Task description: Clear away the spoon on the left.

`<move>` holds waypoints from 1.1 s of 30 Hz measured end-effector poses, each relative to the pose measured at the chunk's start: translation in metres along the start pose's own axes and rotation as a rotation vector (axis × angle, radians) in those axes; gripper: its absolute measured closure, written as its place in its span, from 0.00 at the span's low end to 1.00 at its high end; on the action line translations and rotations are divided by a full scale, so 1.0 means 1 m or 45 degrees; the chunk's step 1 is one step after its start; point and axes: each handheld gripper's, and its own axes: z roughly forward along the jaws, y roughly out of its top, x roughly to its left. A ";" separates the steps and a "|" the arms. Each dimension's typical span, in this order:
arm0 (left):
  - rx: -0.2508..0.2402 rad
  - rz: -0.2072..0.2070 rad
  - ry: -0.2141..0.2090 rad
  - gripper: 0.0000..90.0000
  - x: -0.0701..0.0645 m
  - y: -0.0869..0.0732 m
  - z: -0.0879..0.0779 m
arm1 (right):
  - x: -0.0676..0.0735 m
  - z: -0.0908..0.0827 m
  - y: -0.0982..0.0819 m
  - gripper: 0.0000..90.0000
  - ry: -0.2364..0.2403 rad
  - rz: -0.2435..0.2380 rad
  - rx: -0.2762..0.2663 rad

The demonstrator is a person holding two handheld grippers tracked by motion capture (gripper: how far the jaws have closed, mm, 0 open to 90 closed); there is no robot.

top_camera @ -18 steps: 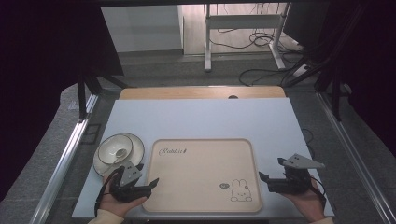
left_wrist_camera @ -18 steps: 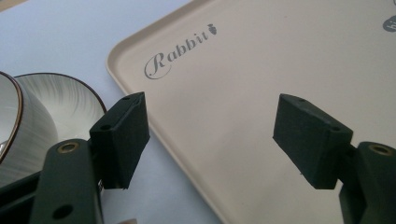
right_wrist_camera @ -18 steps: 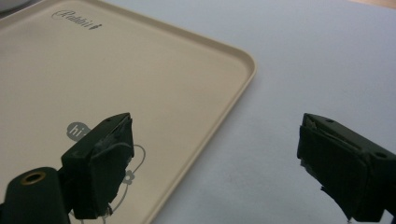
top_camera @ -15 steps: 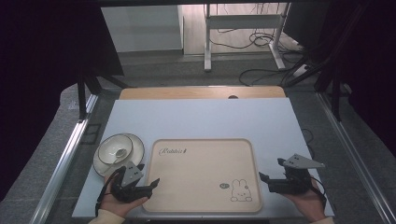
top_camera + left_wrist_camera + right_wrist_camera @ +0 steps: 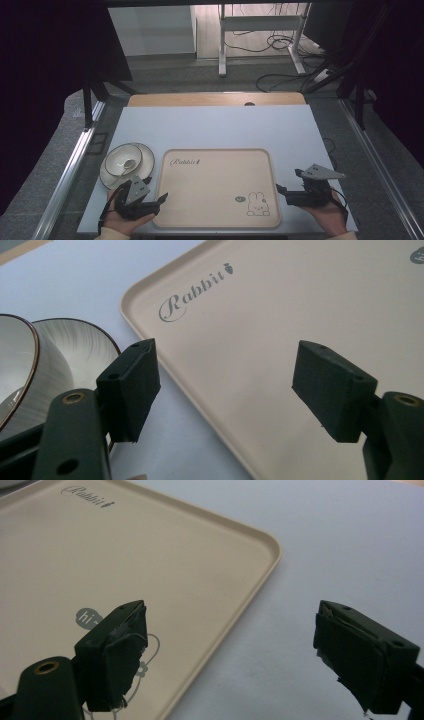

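beige tray (image 5: 215, 180) — "Rabbit", "hi" bunny

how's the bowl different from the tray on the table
The round white bowl with a dark rim is deep and small; the beige rectangular tray with rounded corners is flat and far larger. The bowl sits on a white plate and holds a spoon; the tray lies empty on the table, printed with "Rabbit" and a bunny. Neither is held.

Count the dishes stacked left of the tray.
2: a bowl sitting on a plate, on the table beside the tray's left edge; its contents are unclear.
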 end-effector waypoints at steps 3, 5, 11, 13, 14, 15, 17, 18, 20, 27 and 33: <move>-0.006 -0.005 -0.012 0.30 -0.001 -0.001 -0.002 | 0.001 0.001 0.002 0.16 0.000 0.005 -0.003; -0.019 -0.009 -0.017 0.30 -0.002 0.000 -0.004 | 0.001 0.002 0.002 0.16 0.000 -0.001 0.000; -0.014 0.012 -0.003 0.30 -0.002 0.003 -0.003 | -0.002 0.004 0.002 0.16 0.000 0.011 0.009; -0.018 0.013 0.000 0.30 -0.003 0.003 -0.003 | -0.003 0.004 0.001 0.16 0.000 0.012 0.009; -0.009 0.031 0.007 0.30 -0.002 0.004 -0.004 | -0.003 0.004 0.001 0.16 -0.002 0.009 0.011; -0.022 0.032 0.006 0.30 -0.004 0.007 -0.004 | -0.003 0.003 0.001 0.16 -0.005 0.006 0.016; -0.026 0.053 0.006 0.30 -0.005 0.009 -0.005 | -0.003 0.003 0.001 0.16 -0.008 0.005 0.017; -0.026 0.053 0.006 0.30 -0.005 0.009 -0.005 | -0.003 0.003 0.001 0.16 -0.008 0.005 0.017; -0.029 0.067 0.009 0.30 -0.007 0.010 -0.006 | -0.003 0.004 0.001 0.16 -0.013 0.006 0.017; -0.063 0.071 0.027 0.30 -0.003 0.017 -0.012 | -0.003 0.001 -0.001 0.17 -0.023 0.017 0.013; -0.097 0.082 0.031 0.30 -0.002 0.027 -0.018 | -0.005 -0.004 -0.003 0.17 -0.044 0.032 -0.003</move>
